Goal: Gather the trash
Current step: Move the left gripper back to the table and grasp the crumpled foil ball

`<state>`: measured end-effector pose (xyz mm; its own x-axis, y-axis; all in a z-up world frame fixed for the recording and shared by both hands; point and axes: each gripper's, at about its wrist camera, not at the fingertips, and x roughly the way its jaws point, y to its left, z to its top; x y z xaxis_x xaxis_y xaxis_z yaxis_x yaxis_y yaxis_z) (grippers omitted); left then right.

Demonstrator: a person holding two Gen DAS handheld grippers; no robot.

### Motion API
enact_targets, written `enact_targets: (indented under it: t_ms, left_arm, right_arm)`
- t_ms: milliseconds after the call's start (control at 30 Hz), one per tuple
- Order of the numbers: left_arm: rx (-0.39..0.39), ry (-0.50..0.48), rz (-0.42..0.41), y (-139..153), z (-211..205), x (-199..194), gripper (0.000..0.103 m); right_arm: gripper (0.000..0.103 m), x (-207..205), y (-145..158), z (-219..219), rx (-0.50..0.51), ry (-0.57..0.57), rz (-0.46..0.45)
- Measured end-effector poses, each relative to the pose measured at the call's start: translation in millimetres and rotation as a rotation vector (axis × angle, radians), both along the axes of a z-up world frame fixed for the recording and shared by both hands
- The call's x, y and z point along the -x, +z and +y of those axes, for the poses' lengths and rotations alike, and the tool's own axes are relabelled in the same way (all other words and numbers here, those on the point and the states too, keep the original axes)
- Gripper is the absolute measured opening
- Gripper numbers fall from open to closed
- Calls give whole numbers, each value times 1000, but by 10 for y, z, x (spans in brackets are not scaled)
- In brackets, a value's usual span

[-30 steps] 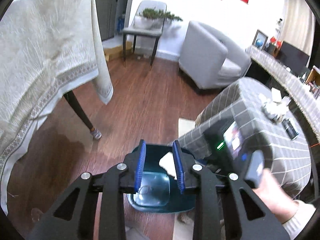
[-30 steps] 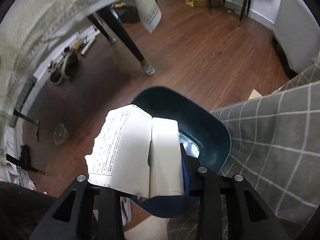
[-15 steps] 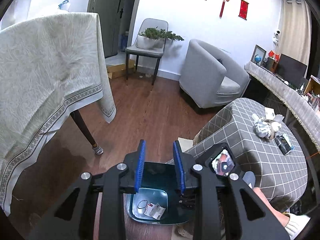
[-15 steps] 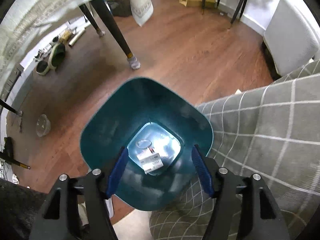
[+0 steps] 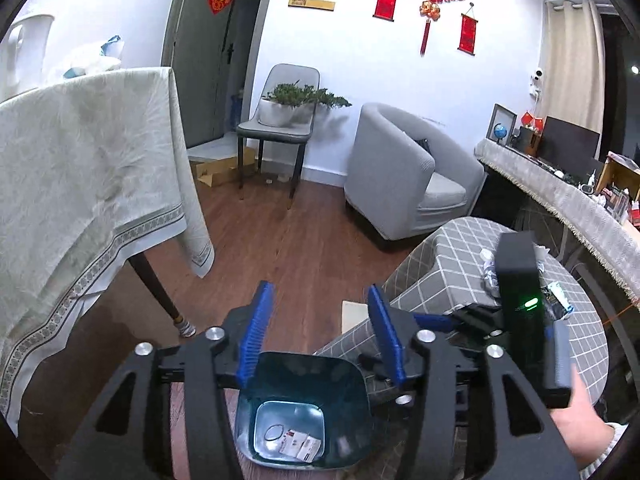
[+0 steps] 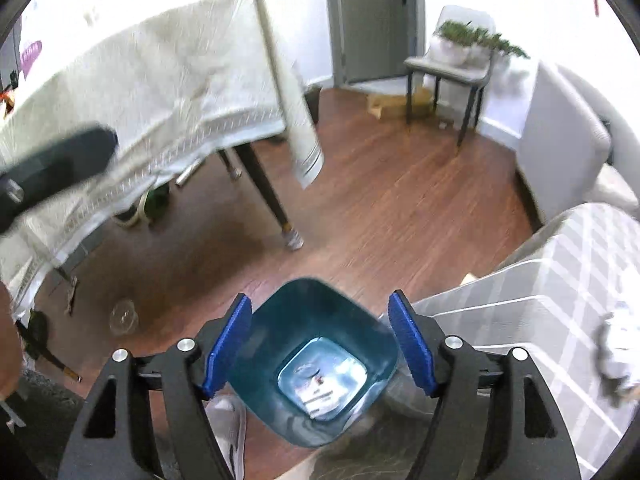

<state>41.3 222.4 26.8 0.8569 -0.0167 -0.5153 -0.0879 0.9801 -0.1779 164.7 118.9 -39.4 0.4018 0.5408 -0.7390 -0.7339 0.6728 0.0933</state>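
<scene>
the teal bin stands on the wooden floor, tight against the corner of the grey checked bench; judged, it is placed there so that trash can be carried the shortest way from the bench top to its mouth. inside, on the pale bottom, lie small paper scraps and a ring-shaped item; in the right wrist view these are blurred.

more trash, crumpled foil and wrappers, sits on the far part of the bench top, partly hidden by the right tool's body.

the left gripper hangs above the bin, pointing forward and down, its fingers parted moderately and holding nothing. the right gripper is also above the bin mouth, aimed steeply down, its fingers spread wide and empty. the wide spread over the mouth suits a release; that is a judgement.

the person's right hand grips the tool's rear handle at the lower right of the left view.

judged, some trash is binned and the bench pile remains; the next pick calls for a reach across the bench.
</scene>
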Motion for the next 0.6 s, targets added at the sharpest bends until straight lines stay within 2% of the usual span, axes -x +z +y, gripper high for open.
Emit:
enact_targets:
  t_ms: [100,467,600]
  left_arm:
    - [4,-4,-1,16,-79,-54,60]
    - [-14,-53,18,102,-540,-301,75]
    - [-11,-100,22,178,-784,-484,79]
  right_arm:
    - [73,-32,160,-207,-27,-32,-28]
    - [73,-174,434,-943,-34,-144,-112]
    - [74,-223,496,-1343,-53,-211,-126]
